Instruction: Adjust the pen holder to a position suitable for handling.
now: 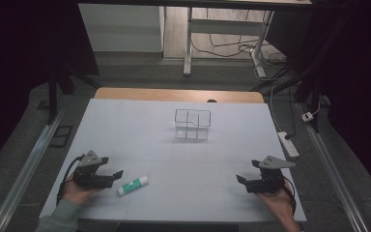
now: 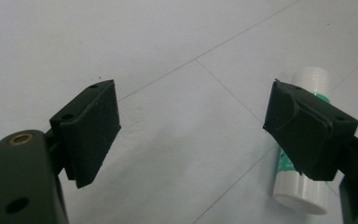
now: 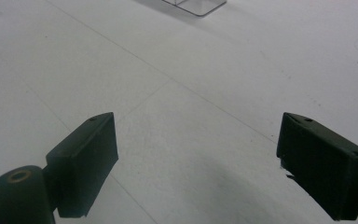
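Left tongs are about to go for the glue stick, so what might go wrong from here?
1. The glue stick lies flat on its round side on the white board; a nudge from the open left tongs could roll it away.
2. In the left gripper view it sits behind one jaw, not between them, so closing now would likely miss.
3. The clear divided box looks light; it may slide.

Dim room, grey floor [image 1: 140,72]
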Tool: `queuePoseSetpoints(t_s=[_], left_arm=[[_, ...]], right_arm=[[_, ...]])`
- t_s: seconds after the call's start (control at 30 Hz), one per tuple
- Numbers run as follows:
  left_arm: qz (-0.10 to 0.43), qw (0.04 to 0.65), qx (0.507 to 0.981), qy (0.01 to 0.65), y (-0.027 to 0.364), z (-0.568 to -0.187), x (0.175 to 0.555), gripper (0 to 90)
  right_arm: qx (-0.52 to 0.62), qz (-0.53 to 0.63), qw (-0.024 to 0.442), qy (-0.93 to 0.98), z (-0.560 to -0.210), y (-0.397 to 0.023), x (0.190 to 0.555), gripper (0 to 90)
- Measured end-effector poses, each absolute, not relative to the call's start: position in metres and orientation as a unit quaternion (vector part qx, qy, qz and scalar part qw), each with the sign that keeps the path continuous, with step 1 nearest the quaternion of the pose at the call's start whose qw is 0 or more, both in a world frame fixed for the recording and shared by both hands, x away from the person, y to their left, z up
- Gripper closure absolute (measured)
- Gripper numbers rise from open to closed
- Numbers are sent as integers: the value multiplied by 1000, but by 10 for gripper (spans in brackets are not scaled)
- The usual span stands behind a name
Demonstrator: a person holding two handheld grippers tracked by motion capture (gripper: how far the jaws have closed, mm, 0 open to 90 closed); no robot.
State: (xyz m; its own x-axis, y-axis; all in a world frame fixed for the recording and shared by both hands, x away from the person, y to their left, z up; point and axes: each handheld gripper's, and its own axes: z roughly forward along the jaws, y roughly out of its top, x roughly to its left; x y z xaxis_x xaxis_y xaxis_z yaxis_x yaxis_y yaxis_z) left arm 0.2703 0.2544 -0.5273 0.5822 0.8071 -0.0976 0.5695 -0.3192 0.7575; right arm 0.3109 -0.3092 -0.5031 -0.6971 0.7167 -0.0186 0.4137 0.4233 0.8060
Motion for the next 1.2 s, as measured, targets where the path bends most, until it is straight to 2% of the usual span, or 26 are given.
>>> queuePoseSetpoints(t_s=[0.97, 1.2], left_arm=[[152, 390, 802, 426, 254, -527, 270, 189], [150, 392, 801, 427, 254, -527, 270, 189]], right_arm=[[341, 405, 169, 831, -506, -302, 314, 154], [348, 403, 173, 829, -502, -292, 319, 194]])
